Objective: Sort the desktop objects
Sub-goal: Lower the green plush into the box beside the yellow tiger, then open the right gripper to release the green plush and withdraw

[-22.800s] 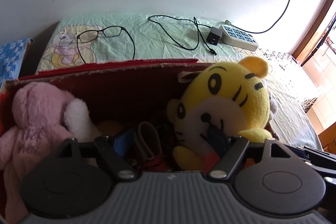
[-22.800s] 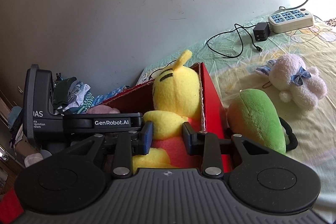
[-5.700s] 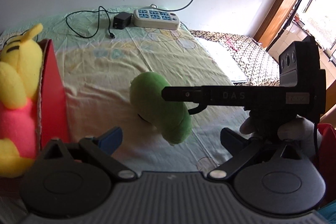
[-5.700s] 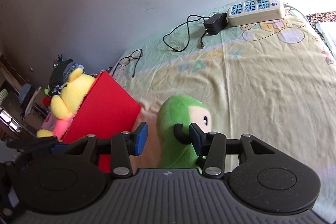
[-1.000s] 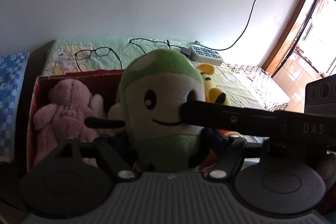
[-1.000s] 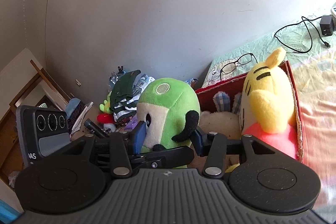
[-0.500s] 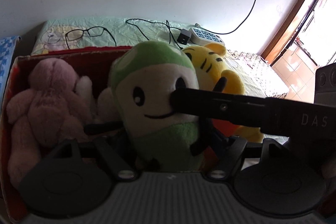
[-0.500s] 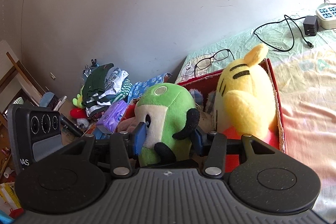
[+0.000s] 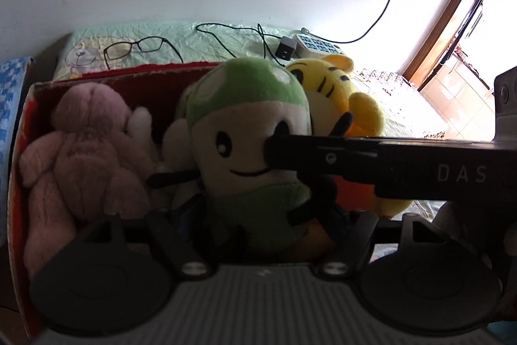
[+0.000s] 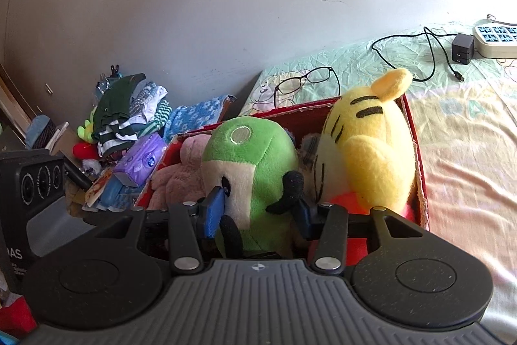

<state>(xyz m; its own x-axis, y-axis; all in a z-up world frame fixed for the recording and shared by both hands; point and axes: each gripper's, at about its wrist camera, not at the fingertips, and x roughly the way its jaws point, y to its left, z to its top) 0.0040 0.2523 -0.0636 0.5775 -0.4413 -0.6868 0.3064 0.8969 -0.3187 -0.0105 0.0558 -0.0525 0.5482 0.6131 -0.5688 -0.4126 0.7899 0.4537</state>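
Right wrist view: right gripper (image 10: 257, 212) clamped on green plush (image 10: 248, 164), left gripper (image 9: 268, 225) seemingly too; could snag yellow tiger (image 10: 368, 151) near red box (image 10: 420, 183) right edge.

Green plush toy (image 9: 248, 131) with cream face, upright in the red box (image 9: 19, 131), between pink plush (image 9: 84, 151) and yellow tiger (image 9: 352, 105).
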